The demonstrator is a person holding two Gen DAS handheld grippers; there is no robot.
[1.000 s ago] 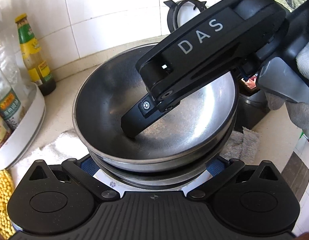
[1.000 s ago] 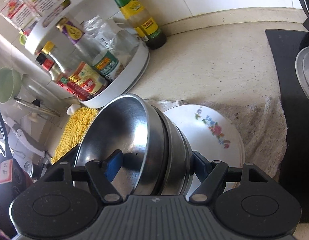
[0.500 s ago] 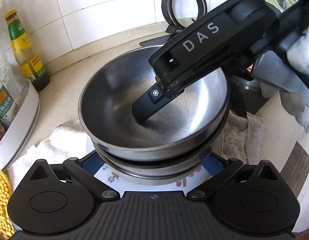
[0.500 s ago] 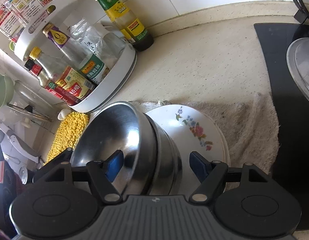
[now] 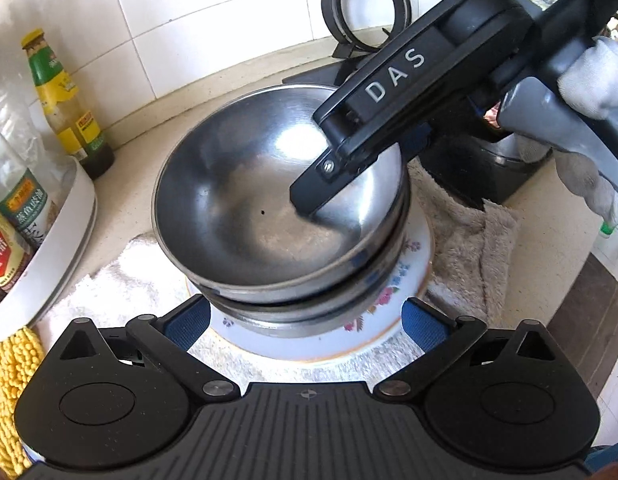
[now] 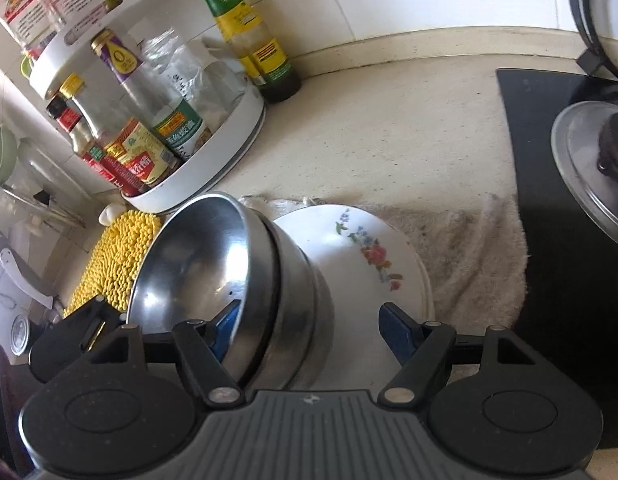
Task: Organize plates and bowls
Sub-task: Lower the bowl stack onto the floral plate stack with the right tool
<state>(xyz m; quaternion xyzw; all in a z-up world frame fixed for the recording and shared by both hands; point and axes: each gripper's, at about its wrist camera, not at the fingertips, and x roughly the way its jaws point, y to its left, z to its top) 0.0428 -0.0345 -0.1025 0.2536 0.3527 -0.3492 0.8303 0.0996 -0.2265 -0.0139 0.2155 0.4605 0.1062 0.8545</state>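
A stack of steel bowls sits on a white floral plate, which lies on a beige towel. My left gripper is open just in front of the stack, its blue pads wide on either side of the plate's near edge. In the right wrist view my right gripper is open and straddles the stack's rim. Its left finger reaches down inside the top bowl. The other pad hangs over the plate, clear of the bowls' outer wall.
A white round rack of sauce bottles stands left of the stack, with a tall green-capped bottle by the tiled wall. A yellow mat lies at the near left. A black stove with a glass lid is on the right.
My left gripper has drawn back from the bowls, so the floral plate under them shows. The gap between the right gripper's outer pad and the bowls' wall has grown.
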